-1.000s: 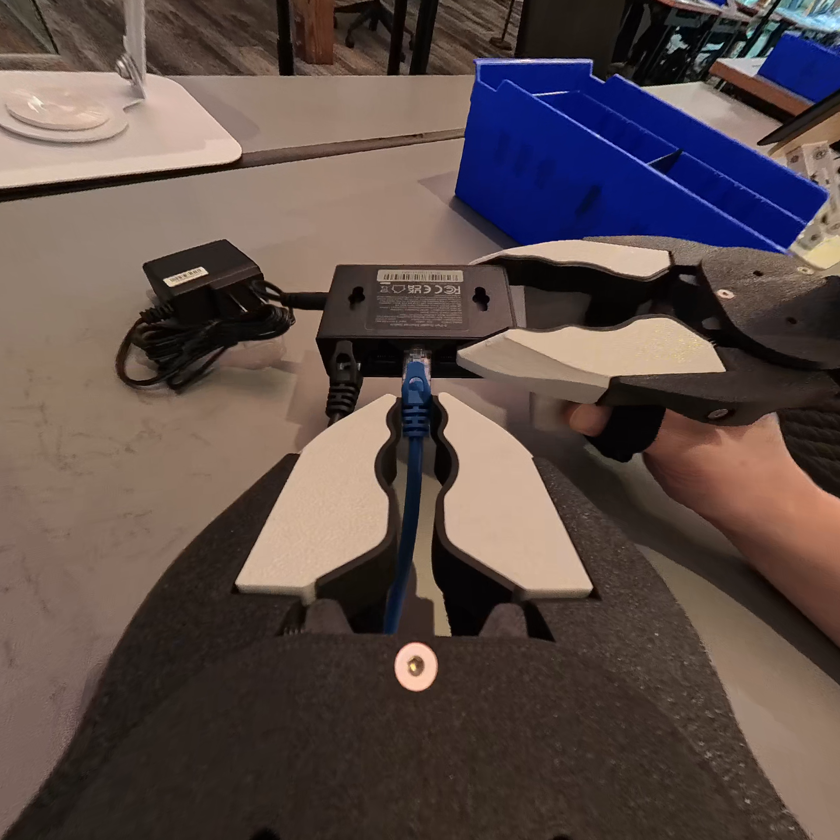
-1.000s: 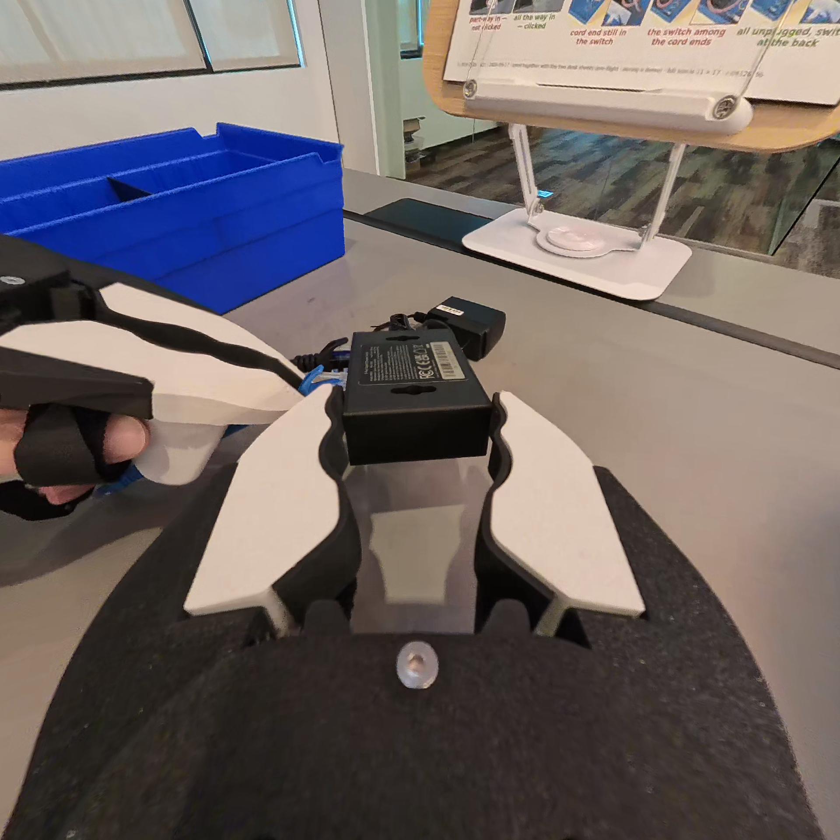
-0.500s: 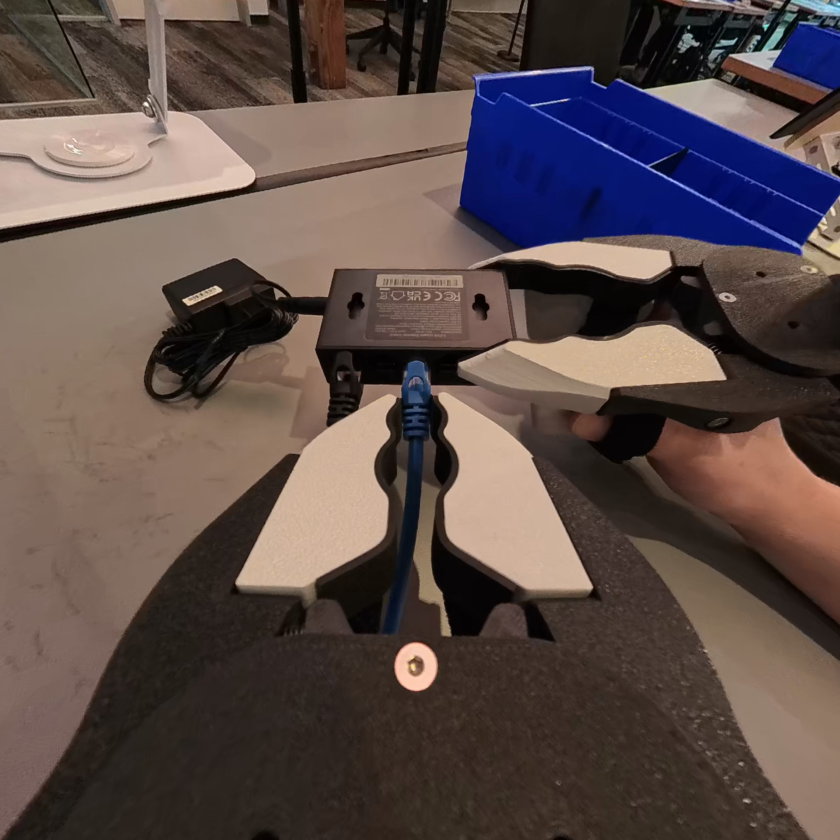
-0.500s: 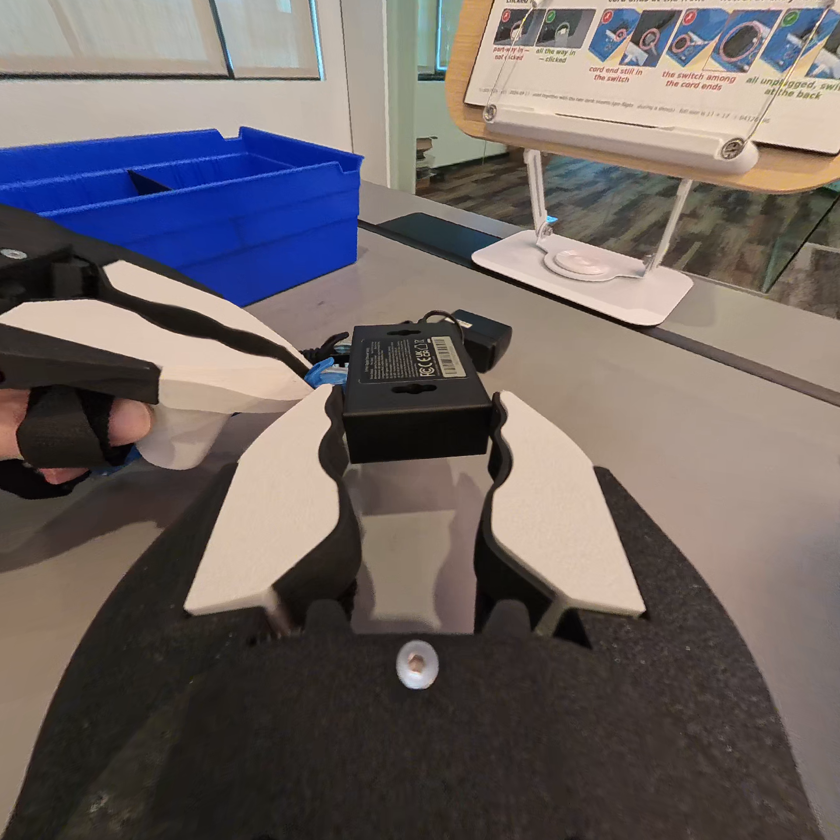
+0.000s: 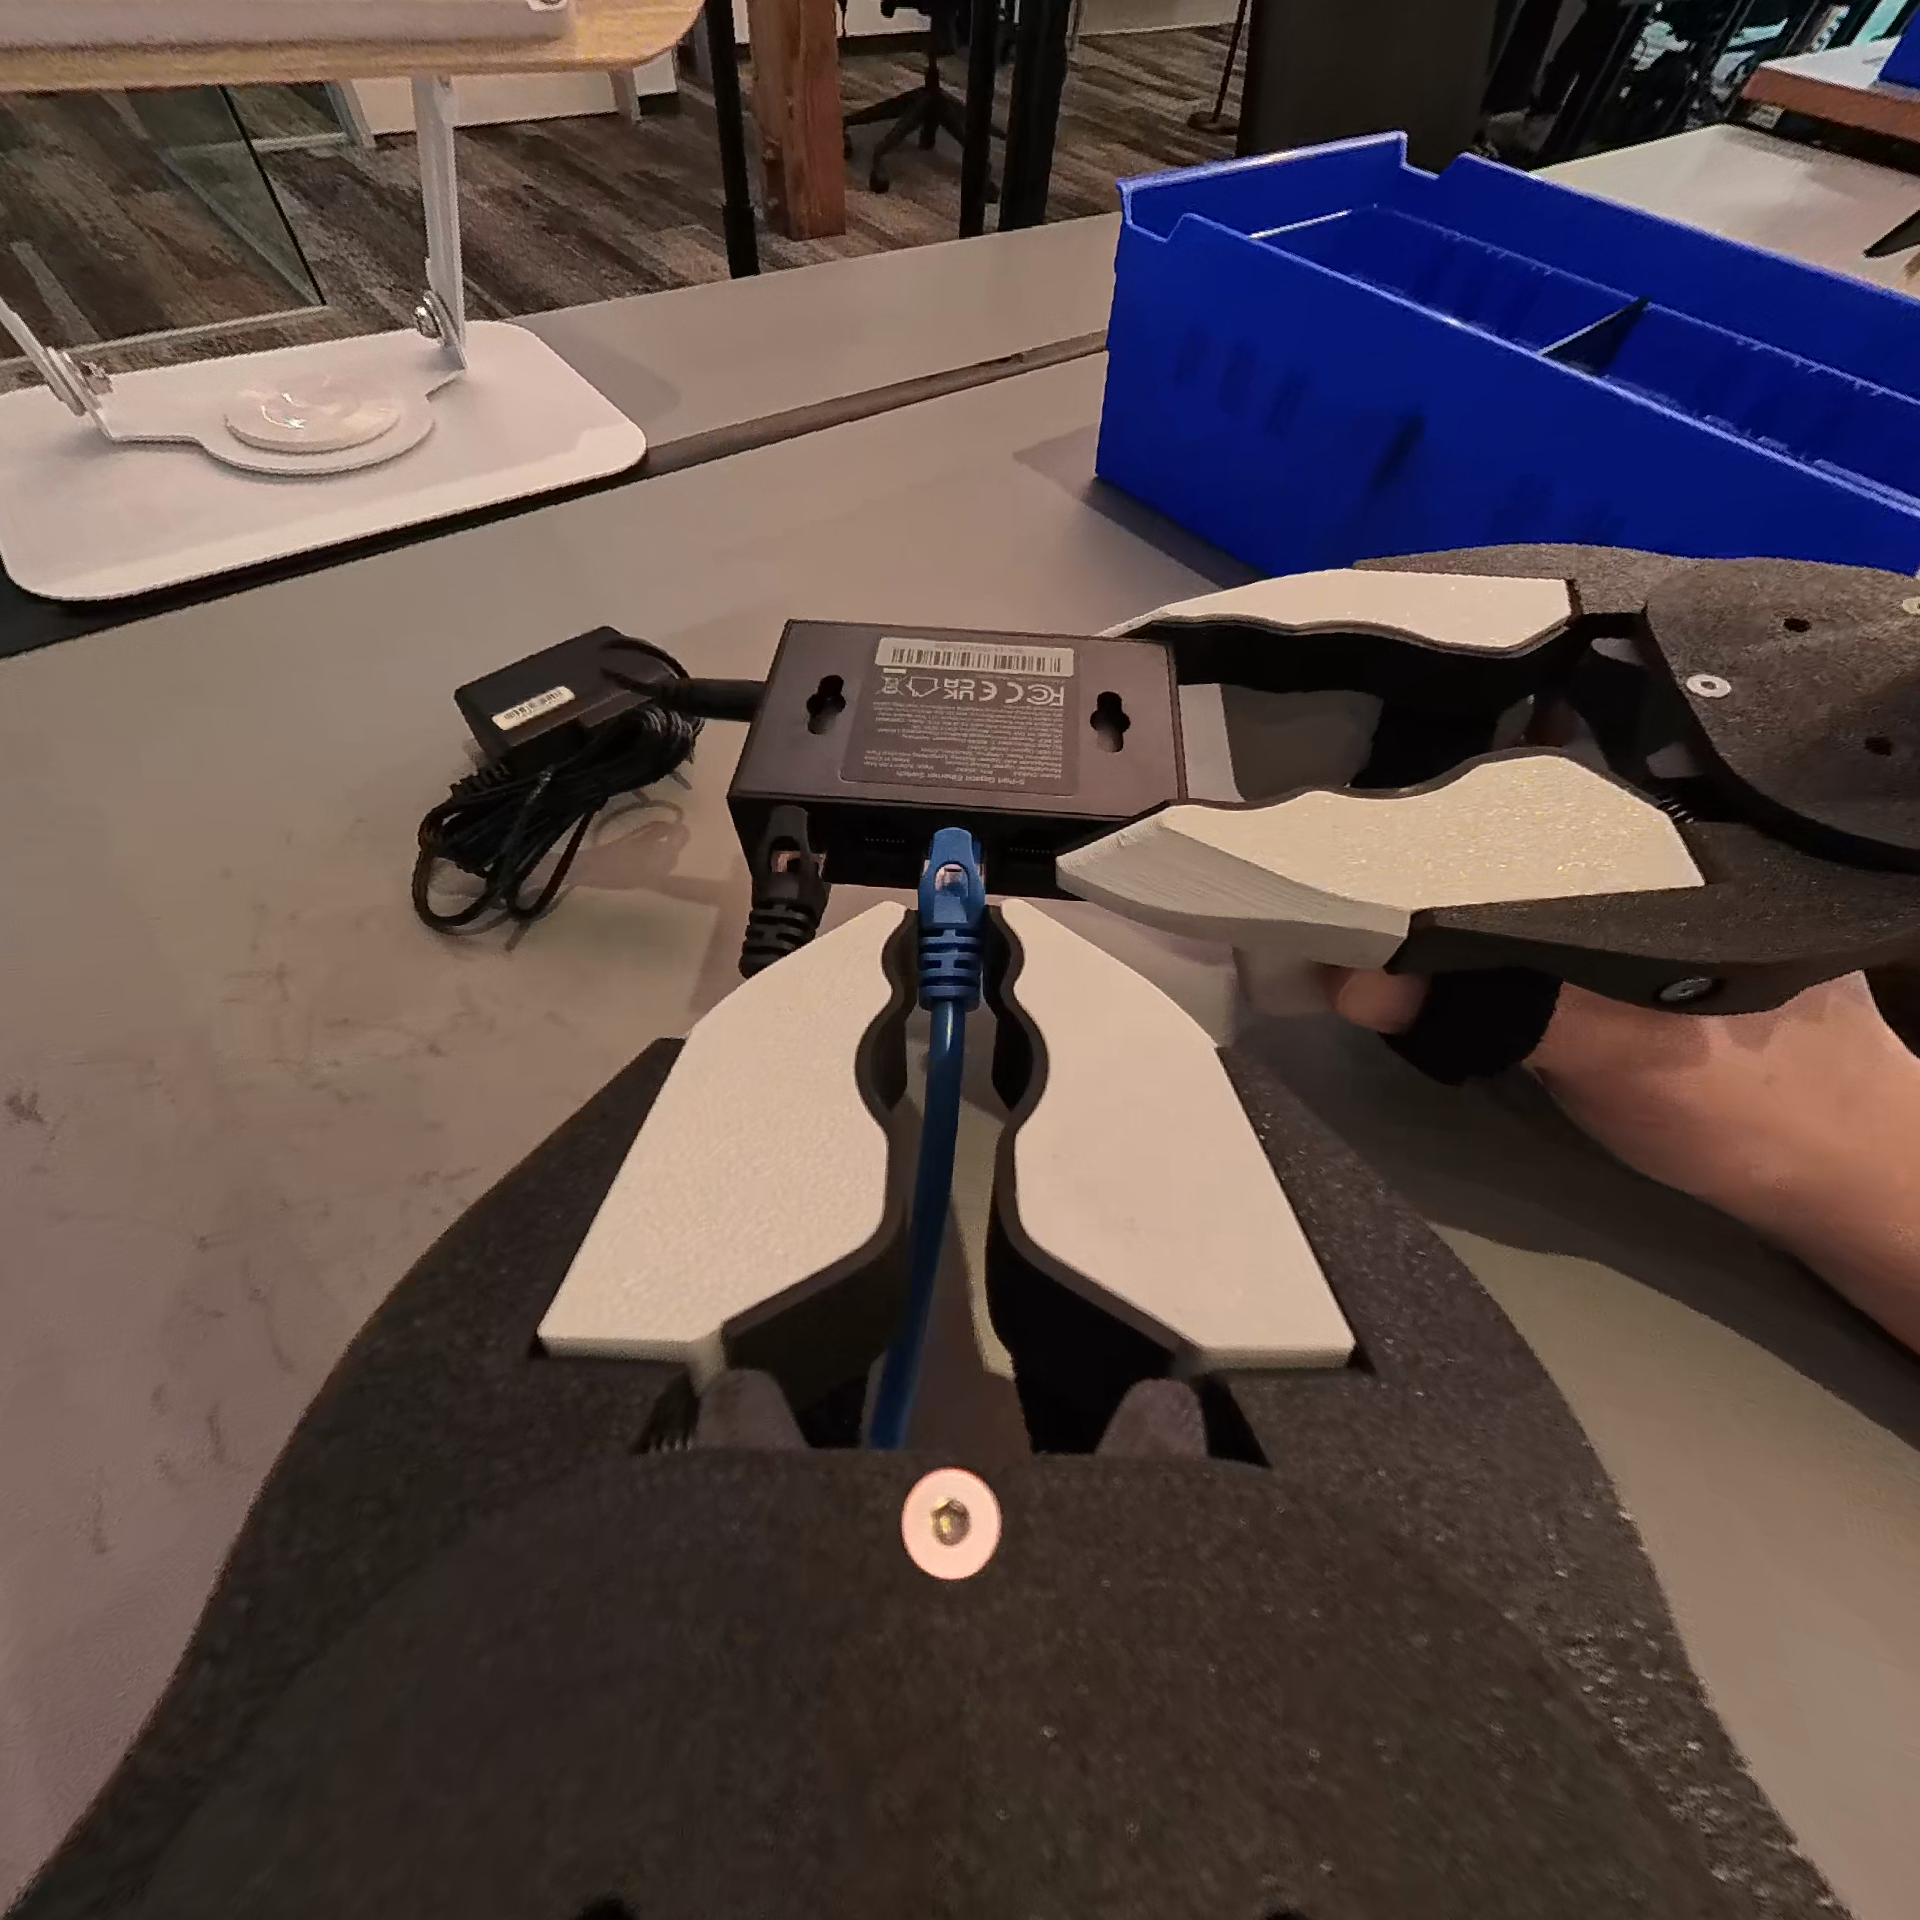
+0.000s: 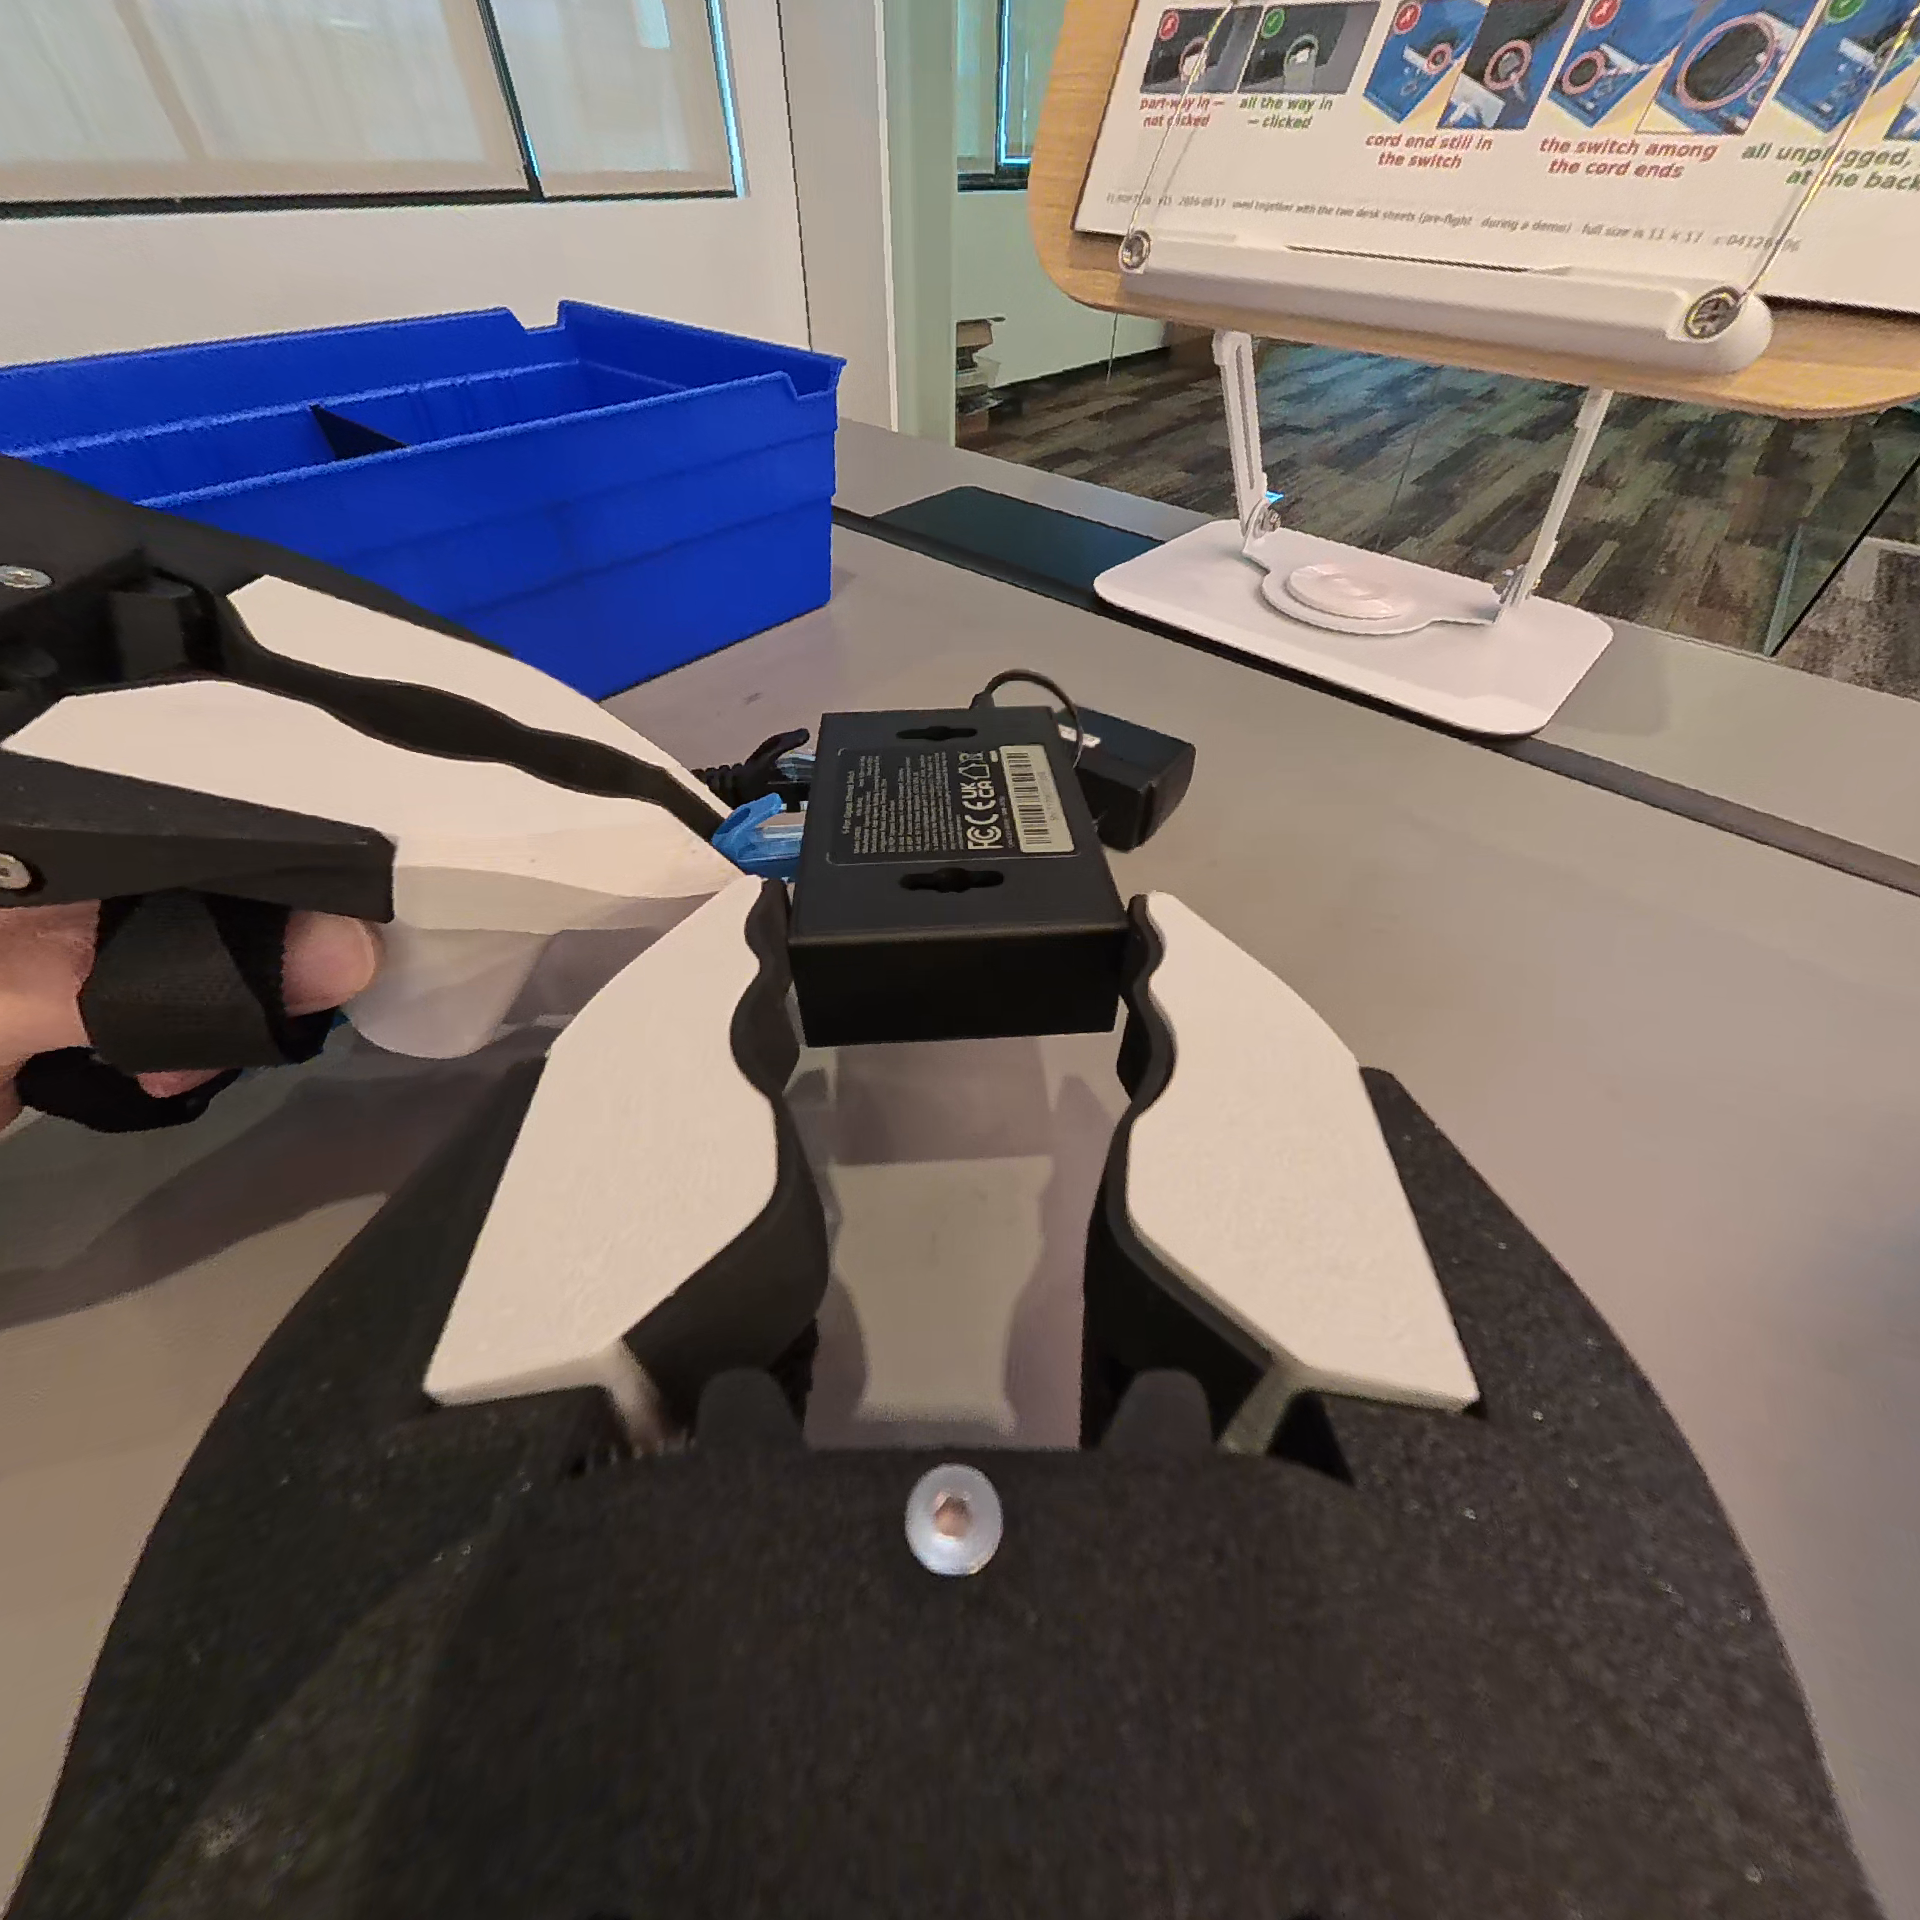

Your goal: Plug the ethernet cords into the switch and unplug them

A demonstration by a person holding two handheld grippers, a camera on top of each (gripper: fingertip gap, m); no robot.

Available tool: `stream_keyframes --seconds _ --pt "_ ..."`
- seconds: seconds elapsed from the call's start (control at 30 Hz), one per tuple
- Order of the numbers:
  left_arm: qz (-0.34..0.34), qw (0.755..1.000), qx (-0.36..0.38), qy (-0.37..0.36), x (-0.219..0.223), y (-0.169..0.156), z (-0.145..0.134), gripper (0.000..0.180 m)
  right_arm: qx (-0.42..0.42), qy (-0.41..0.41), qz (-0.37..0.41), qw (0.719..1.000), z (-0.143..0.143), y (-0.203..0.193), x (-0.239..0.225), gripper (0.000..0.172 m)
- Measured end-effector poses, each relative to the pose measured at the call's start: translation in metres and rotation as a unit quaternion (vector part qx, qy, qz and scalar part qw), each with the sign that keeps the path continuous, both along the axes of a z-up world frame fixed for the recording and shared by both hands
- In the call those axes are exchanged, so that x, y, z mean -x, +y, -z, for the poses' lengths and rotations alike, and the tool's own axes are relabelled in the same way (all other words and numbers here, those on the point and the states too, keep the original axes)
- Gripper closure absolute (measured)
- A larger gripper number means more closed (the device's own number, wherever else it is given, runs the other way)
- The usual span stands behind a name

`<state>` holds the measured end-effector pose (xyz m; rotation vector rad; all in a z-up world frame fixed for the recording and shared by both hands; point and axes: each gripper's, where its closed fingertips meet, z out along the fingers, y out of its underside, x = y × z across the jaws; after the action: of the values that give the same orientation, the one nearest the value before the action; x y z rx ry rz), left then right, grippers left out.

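Switch [image 5: 961, 727] first: a black ethernet box lying label-side up on the grey table [image 5: 260, 1039], well in from every edge that shows, with its row of ports facing the left gripper. The right gripper [image 6: 961, 914] comes at it from its short end, jaws spread wide around the case; both fingers [image 6: 665, 1091] lie along its sides and the black pads appear to press on it, so the box is clamped across its width. In the left wrist view the same gripper enters from the right, with a person's hand [image 5: 1683, 1101] under it.

The left gripper [image 5: 951, 940] has its jaws drawn nearly together on the blue ethernet cord [image 5: 935, 1143], pinching the ribbed boot just behind the plug. The plug's tip sits in a middle port of the switch; how deep it goes cannot be told. The cord runs back between the fingers and under the gripper body.

A black ethernet cord [image 5: 781, 883] sits in the port nearest the switch's left end, just beside the blue one. Touching the far left end of the switch is its black power adapter [image 5: 551, 696], with a loose coil of black power lead [image 5: 520, 831] lying on the table in front of it.

Farther back, towards the table's right side, stands a blue divided bin [image 5: 1455, 395]. At the far left, on the adjoining table surface, rests the white base of a document stand [image 5: 312, 457], which carries a printed sheet [image 6: 1558, 104].
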<state>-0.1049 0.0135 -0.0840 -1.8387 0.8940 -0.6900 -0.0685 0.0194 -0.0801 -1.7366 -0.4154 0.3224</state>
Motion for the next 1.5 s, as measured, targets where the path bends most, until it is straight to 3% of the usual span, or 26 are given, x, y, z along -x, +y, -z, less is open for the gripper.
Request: stream_keyframes --seconds 0.43,0.53,0.73,0.83,1.0,1.3,1.5 --pt "0.004 1.0 -0.031 0.005 0.006 0.006 -0.006 0.169 -0.021 -0.005 -0.026 0.999 -0.007 -0.009 0.008 0.114" --pt "0.005 0.999 -0.035 0.018 0.006 0.011 -0.003 0.168 -0.017 -0.034 0.006 0.999 -0.006 -0.005 0.008 0.114" --pt "0.014 0.999 -0.046 0.003 0.0 0.006 -0.006 0.169 -0.016 0.009 0.019 1.0 -0.01 -0.007 0.002 0.113" --pt "0.013 0.998 -0.063 0.006 -0.005 0.001 -0.008 0.169 -0.013 -0.015 0.054 0.998 -0.008 -0.002 -0.003 0.105" --pt "0.015 0.997 -0.079 0.004 -0.004 -0.001 -0.013 0.169 -0.004 0.038 0.024 0.999 -0.012 -0.004 -0.003 0.109" --pt "0.026 0.995 -0.091 -0.01 -0.006 -0.009 -0.021 0.169 -0.05 -0.027 0.002 0.998 -0.017 -0.007 -0.003 0.104" --pt "0.036 0.995 -0.089 -0.022 -0.008 -0.014 -0.024 0.169 -0.022 0.008 -0.01 1.0 -0.014 -0.007 -0.002 0.109"
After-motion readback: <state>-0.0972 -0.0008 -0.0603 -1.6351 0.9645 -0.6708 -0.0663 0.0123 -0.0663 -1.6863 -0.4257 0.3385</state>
